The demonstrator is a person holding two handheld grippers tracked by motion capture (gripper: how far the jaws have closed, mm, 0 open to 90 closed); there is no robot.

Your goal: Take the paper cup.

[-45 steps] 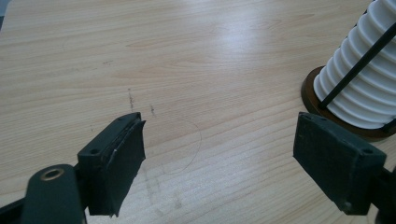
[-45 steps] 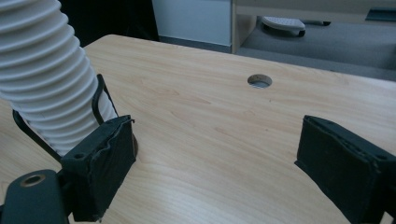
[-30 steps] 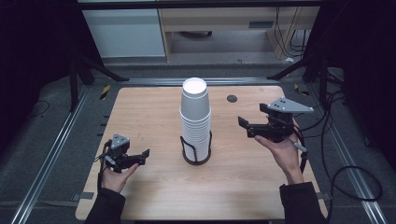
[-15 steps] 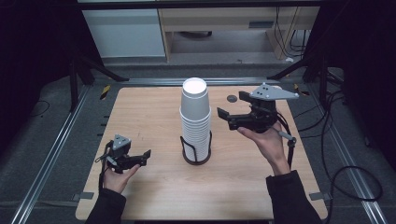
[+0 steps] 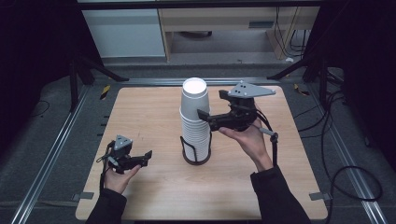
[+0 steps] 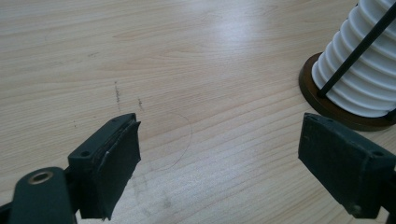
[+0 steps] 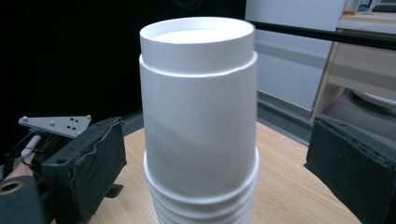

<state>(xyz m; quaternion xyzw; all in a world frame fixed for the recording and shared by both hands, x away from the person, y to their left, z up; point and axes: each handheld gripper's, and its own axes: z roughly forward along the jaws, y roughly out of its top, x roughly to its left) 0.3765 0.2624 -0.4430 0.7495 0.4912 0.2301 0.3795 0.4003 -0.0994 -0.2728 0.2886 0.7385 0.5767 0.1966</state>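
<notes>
The right tongs (image 5: 204, 115) are gaping wide around the top cup (image 5: 194, 95), not touching, having moved closer; the left tongs (image 5: 145, 157) are resting open beside the stack.

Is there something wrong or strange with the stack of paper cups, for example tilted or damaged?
Nothing stands out. The stack of cups stands upright in its holder, cups upside down. The right gripper is open beside the top cup.
</notes>
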